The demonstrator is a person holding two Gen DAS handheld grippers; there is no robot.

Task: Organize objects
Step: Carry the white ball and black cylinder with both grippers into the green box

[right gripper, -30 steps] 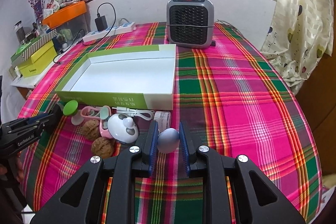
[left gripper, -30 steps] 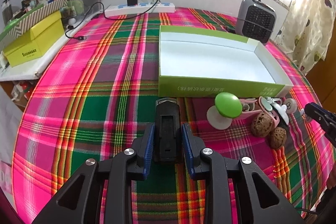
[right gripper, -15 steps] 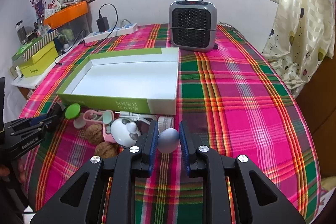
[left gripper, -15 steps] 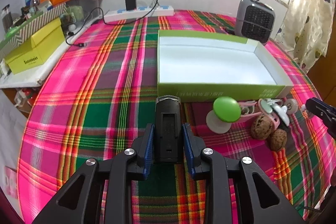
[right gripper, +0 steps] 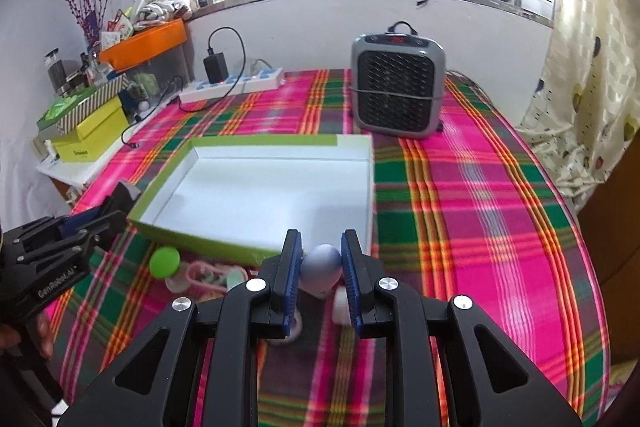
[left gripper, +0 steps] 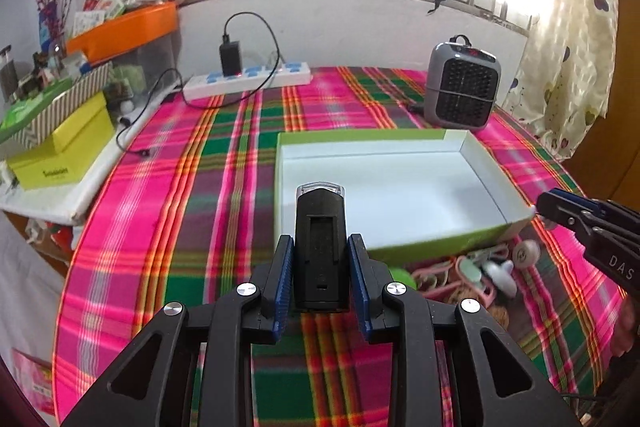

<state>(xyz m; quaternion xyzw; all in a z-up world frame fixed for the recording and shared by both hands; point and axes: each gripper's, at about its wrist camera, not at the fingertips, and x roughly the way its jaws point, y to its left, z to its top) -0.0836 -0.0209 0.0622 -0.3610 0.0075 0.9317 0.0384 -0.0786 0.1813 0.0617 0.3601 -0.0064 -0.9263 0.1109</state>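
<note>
A: Left wrist view. What is the left gripper [left gripper: 320,275] holding?
B: Jaws closed on a black rectangular device [left gripper: 320,247], upright between the blue pads, above the near left corner of the green tray [left gripper: 440,249]. Small items [left gripper: 476,273] lie near the tray's near wall.
A: Right wrist view?
B: Right gripper [right gripper: 320,269] clamps a grey-blue egg-shaped object [right gripper: 320,267] just near the tray [right gripper: 208,235]. Green knob [right gripper: 164,262] sits left, on the plaid tablecloth [right gripper: 460,195]. Heater [right gripper: 396,87] stands far.
</note>
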